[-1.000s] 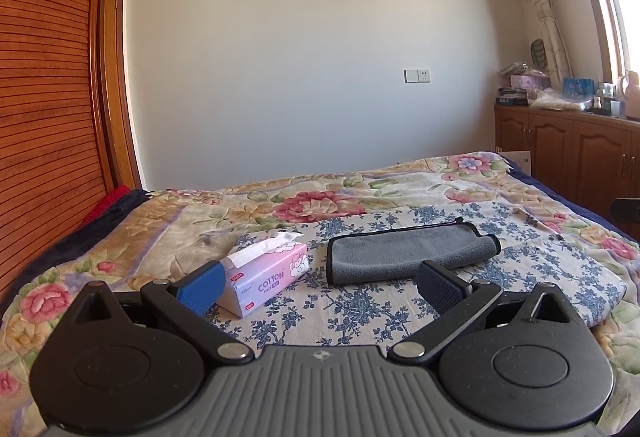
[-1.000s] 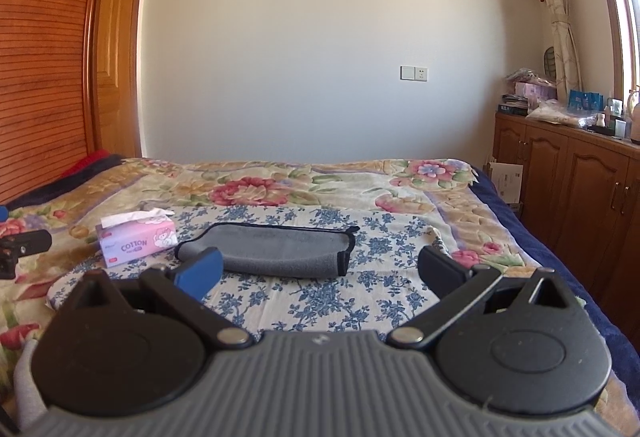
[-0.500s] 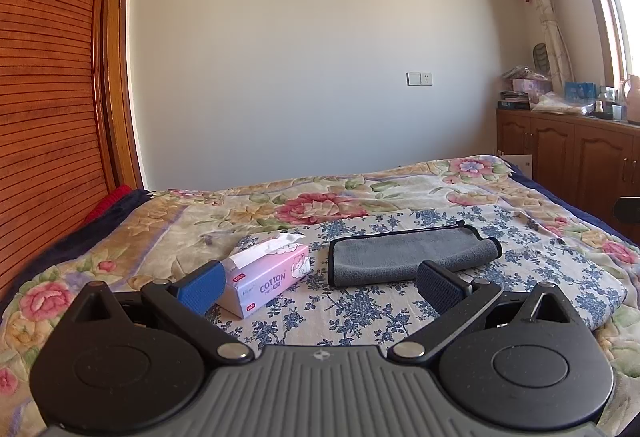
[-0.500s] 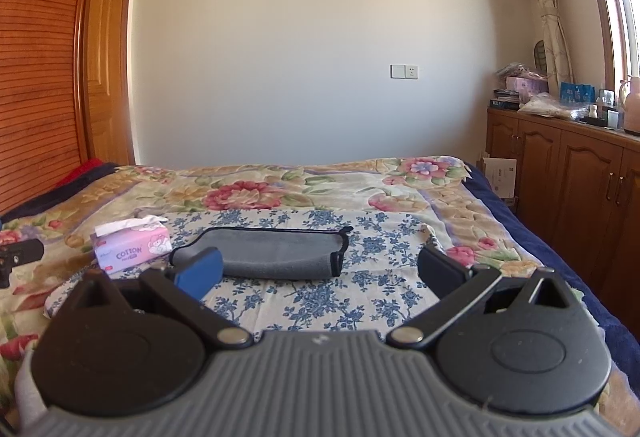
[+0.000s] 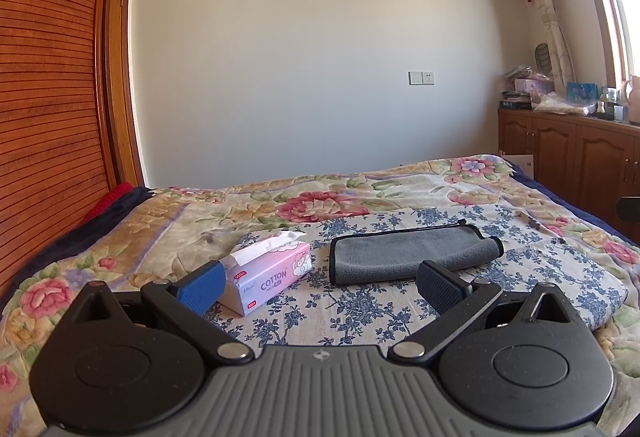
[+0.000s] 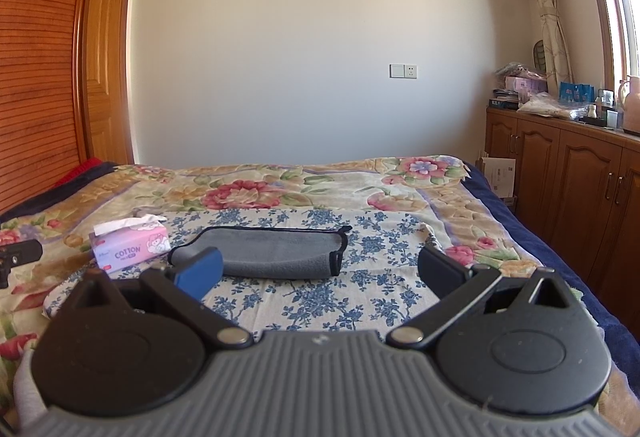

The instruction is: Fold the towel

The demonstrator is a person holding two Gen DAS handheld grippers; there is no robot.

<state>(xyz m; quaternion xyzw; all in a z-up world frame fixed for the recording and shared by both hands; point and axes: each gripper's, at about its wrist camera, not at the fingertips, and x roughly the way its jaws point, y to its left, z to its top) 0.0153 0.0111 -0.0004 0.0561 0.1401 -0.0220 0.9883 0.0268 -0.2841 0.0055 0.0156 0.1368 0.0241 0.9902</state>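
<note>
In the left wrist view, the wooden slatted wardrobe point(image 5: 44, 85) fills the 9 o'clock side. Below it the bed point(image 5: 168, 221), under a floral cover, carries a blue-flowered cloth point(image 5: 352, 309). On that cloth, at about 7 o'clock from frame centre, sits a pink tissue box point(image 5: 270, 275) marked COTTON, a white tissue standing out of its top. Just beside it toward 3 o'clock, apart from it, lies the grey towel point(image 5: 404, 253), already doubled over, black-edged, with its right end rolled. The left tool point(image 5: 320, 283) hangs over the near edge of the cloth with its jaws spread wide and nothing between them. Brown cabinets point(image 5: 576, 157) stand at 3 o'clock.

In the right wrist view, the tissue box point(image 6: 130, 245) is at 8 o'clock, the towel point(image 6: 276, 251) lies near centre at 6 o'clock on the flowered cloth point(image 6: 320, 301), its black-trimmed end toward 3 o'clock. The right tool point(image 6: 320, 271) is also spread wide and holds nothing, short of the towel. The cabinets point(image 6: 580, 173) line the 3 o'clock side.
</note>
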